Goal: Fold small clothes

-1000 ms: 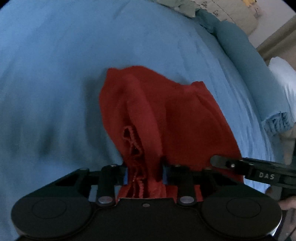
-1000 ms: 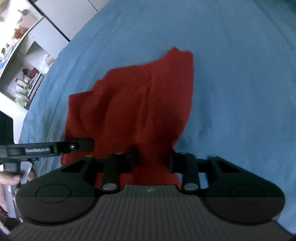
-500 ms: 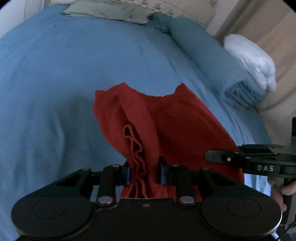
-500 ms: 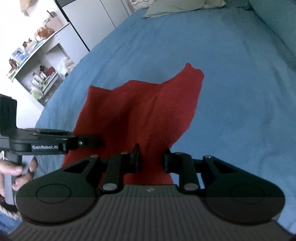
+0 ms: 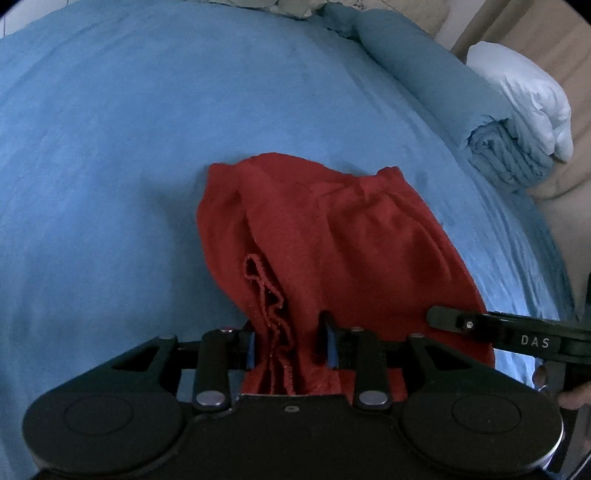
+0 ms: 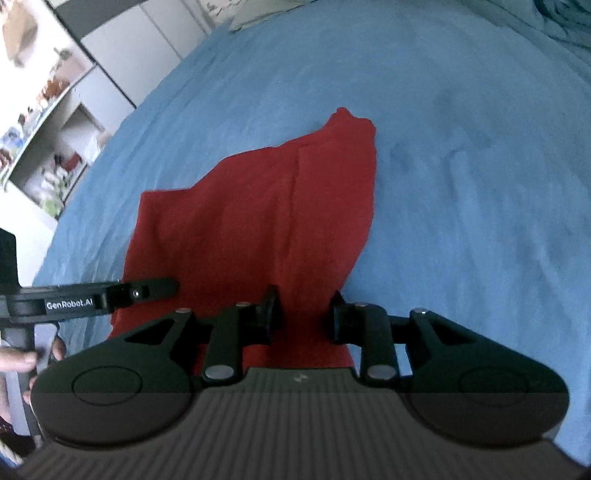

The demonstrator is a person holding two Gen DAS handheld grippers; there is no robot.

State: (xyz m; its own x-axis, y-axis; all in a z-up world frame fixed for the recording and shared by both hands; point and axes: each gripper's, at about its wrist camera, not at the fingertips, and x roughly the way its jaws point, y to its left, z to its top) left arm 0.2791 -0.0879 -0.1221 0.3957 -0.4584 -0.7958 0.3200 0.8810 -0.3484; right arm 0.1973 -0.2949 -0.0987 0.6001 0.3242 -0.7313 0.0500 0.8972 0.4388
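A small red garment (image 5: 332, 236) hangs from both grippers over the blue bed (image 5: 129, 129), its far end resting on the sheet. My left gripper (image 5: 290, 338) is shut on a bunched, hemmed edge of the cloth. My right gripper (image 6: 304, 312) is shut on the other near edge of the red garment (image 6: 266, 214). The right gripper also shows in the left wrist view (image 5: 491, 328) at the right. The left gripper shows in the right wrist view (image 6: 110, 295) at the left.
A rolled blue blanket (image 5: 443, 92) and a white pillow (image 5: 524, 92) lie at the bed's right side. A pale cloth (image 5: 291, 5) lies at the far end. White shelves and a cupboard (image 6: 55, 110) stand left of the bed.
Both grippers have stayed shut on the garment and tilted down a little over the bed. More of the cloth now rests on the sheet.
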